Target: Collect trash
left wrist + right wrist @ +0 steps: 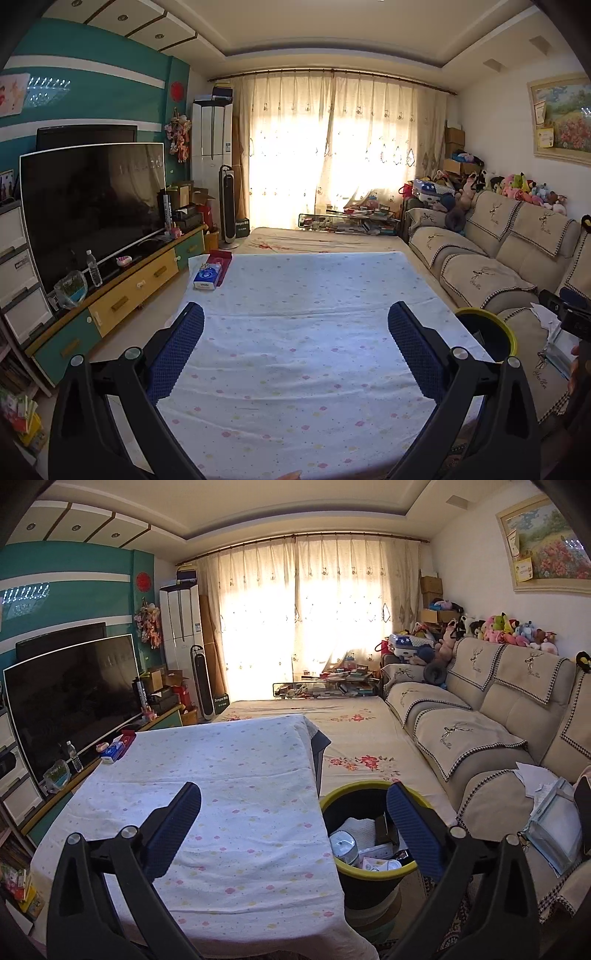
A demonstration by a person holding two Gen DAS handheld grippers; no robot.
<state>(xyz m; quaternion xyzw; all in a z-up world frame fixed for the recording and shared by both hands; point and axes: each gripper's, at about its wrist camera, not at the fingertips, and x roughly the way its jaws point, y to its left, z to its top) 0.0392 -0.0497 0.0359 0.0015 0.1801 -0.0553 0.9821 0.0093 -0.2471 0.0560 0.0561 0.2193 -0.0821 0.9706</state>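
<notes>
A black bin with a yellow-green rim (369,864) stands on the floor between the table and the sofa; it holds white paper, a round silvery lid, small boxes and a dark item. In the left wrist view the bin (487,332) shows at the right, partly behind a finger. My right gripper (295,812) is open and holds nothing, its right finger over the bin's mouth. My left gripper (295,332) is open and holds nothing above the table (295,369), which is covered by a white dotted cloth. A blue tissue pack (207,277) lies on a red box at the table's far left corner.
A TV (92,210) and a low cabinet with a water bottle (94,268) line the left wall. A beige sofa (480,738) with papers and a plastic packet (554,834) runs along the right. A flowered mattress (354,738) lies beyond the table, under the curtained window.
</notes>
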